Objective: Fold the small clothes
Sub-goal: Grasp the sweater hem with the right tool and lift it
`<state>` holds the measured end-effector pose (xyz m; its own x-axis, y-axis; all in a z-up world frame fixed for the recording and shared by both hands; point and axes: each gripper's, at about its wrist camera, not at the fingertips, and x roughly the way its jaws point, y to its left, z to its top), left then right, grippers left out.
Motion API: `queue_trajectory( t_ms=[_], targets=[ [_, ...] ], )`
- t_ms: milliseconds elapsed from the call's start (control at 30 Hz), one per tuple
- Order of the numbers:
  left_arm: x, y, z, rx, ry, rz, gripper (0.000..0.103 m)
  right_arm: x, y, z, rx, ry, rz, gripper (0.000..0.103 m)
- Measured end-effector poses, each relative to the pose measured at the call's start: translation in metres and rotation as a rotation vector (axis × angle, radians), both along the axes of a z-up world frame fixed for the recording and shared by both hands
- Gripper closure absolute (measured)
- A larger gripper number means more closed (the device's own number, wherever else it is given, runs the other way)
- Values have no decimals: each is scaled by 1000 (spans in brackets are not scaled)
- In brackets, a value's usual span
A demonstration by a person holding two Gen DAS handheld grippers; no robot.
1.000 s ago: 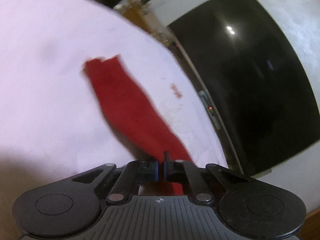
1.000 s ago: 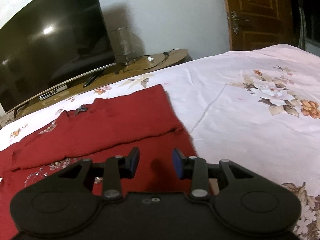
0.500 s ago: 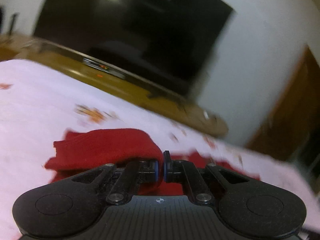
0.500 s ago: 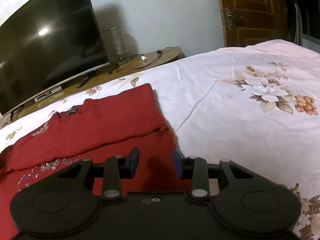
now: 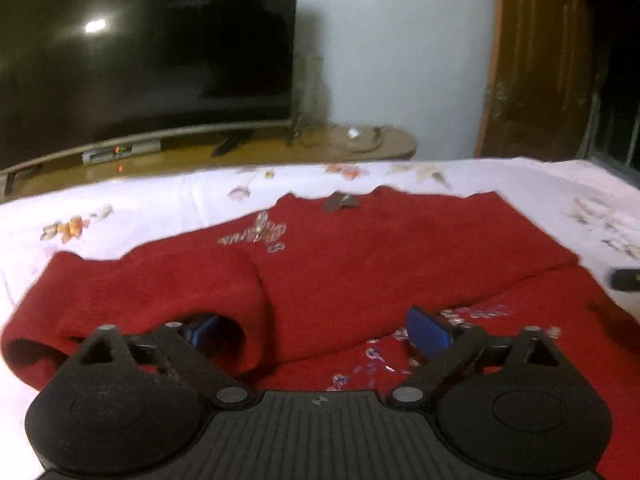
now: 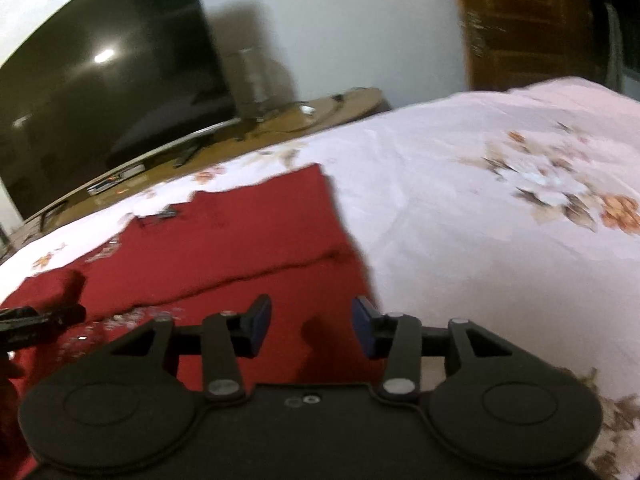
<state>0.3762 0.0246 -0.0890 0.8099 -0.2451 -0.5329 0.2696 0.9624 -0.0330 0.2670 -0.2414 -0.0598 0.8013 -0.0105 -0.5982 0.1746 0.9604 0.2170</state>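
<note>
A red knit garment with sequin trim lies flat on the floral bedsheet. Its left sleeve is folded over onto the body. My left gripper is open just above the garment, its left finger tucked under the folded sleeve's edge. My right gripper is open and empty over the garment's near right part. The left gripper's tip shows at the left edge of the right wrist view.
A large dark TV stands on a wooden stand beyond the bed. A wooden door is at the right. The floral sheet stretches right of the garment. A dark small object shows at the right edge.
My left gripper carried the red sleeve across onto the garment's body and opened, letting it go. My right gripper stayed open and shifted slightly.
</note>
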Motion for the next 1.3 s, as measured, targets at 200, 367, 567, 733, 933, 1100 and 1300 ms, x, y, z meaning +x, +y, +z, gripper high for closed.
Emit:
queue_trajectory(
  t_ms=[200,367,567,733,933,1100,1300],
  targets=[
    [-39,70,-2,-117,-9,117,10,31,62,18,-17,-52,191,59],
    [-41,117,-27,-130,56,271,18,64,147,31,-88,-89,450,60],
    [-24,143,-48,-231,125,317,24,78,255,19,-362,-114,754,65],
    [-12,151,-59,-273,135,335,27,87,294,1,-534,-98,833,76],
    [-7,143,-60,-224,132,321,27,86,319,-15,-700,-104,964,80],
    [-9,146,-57,-230,130,318,27,85,323,-19,-751,-96,1016,80],
    [-11,144,-55,-211,127,319,27,87,325,-25,-782,-80,1036,97]
  ],
)
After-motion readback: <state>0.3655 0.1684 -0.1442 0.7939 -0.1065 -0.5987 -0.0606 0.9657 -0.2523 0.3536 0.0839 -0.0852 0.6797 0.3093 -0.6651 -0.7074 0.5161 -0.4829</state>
